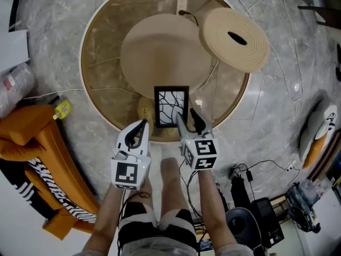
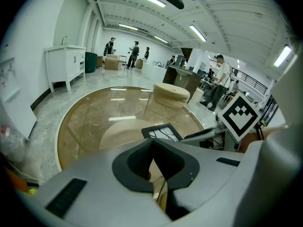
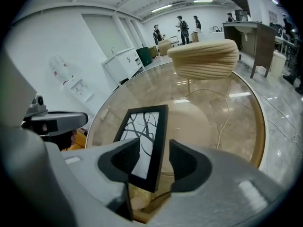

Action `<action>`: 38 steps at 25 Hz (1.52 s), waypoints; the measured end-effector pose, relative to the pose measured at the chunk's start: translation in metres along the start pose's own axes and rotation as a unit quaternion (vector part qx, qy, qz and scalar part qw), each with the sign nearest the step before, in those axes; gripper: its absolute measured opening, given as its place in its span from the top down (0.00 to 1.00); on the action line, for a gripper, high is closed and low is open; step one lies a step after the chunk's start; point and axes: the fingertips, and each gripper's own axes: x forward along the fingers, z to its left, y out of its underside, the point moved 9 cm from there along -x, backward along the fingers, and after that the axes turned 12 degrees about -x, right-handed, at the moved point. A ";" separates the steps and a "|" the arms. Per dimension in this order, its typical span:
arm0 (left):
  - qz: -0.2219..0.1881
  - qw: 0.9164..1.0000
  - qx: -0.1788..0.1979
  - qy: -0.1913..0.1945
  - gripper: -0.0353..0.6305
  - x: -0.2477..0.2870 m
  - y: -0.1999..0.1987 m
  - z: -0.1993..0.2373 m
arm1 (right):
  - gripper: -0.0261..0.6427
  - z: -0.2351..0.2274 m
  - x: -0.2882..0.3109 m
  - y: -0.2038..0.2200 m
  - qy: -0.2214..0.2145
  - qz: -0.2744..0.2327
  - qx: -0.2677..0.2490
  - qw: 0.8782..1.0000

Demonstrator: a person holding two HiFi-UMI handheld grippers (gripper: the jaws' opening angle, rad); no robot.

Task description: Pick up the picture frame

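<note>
A black picture frame [image 1: 171, 106] with a branch pattern lies on the round glass table [image 1: 90, 89], near its front edge. My right gripper [image 1: 186, 116] is open at the frame's near right corner. In the right gripper view the frame's [image 3: 144, 141] right edge sits between the two pads of the right gripper [image 3: 154, 160], with a gap on the right side. My left gripper [image 1: 143, 126] hovers to the left of the frame, its jaws together and holding nothing. The left gripper view shows the frame [image 2: 163, 132] beyond the left gripper's tips [image 2: 154, 145].
A beige woven disc [image 1: 234, 39] rests on the table's far right, and a power strip [image 1: 183, 1] with a cord lies at the back. An orange chair [image 1: 37, 143] and a yellow bottle [image 1: 63, 109] are on the left. Cables and bags [image 1: 250, 196] lie on the floor at right.
</note>
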 end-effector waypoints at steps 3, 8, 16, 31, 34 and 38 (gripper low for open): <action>0.002 1.000 -0.005 -0.001 0.92 0.000 0.003 0.001 | 0.72 -0.001 0.001 0.003 0.004 0.007 -0.003 1.000; 0.005 1.000 -0.027 -0.009 0.92 0.001 0.002 0.001 | 0.82 -0.001 0.003 0.004 0.009 0.020 -0.017 1.000; 0.003 1.000 -0.010 -0.006 0.92 0.003 0.003 0.004 | 0.85 0.000 0.005 0.000 0.019 0.033 -0.027 0.999; -0.007 1.000 -0.013 -0.016 0.92 -0.014 -0.010 0.010 | 0.86 0.003 -0.011 -0.015 0.043 0.003 -0.024 0.999; -0.013 1.000 -0.007 -0.018 0.92 -0.023 -0.018 0.010 | 0.86 0.006 -0.021 -0.026 0.048 -0.010 -0.021 0.999; -0.031 0.999 0.000 -0.020 0.92 -0.040 -0.040 0.003 | 0.86 0.011 -0.045 -0.047 0.050 -0.034 -0.020 0.998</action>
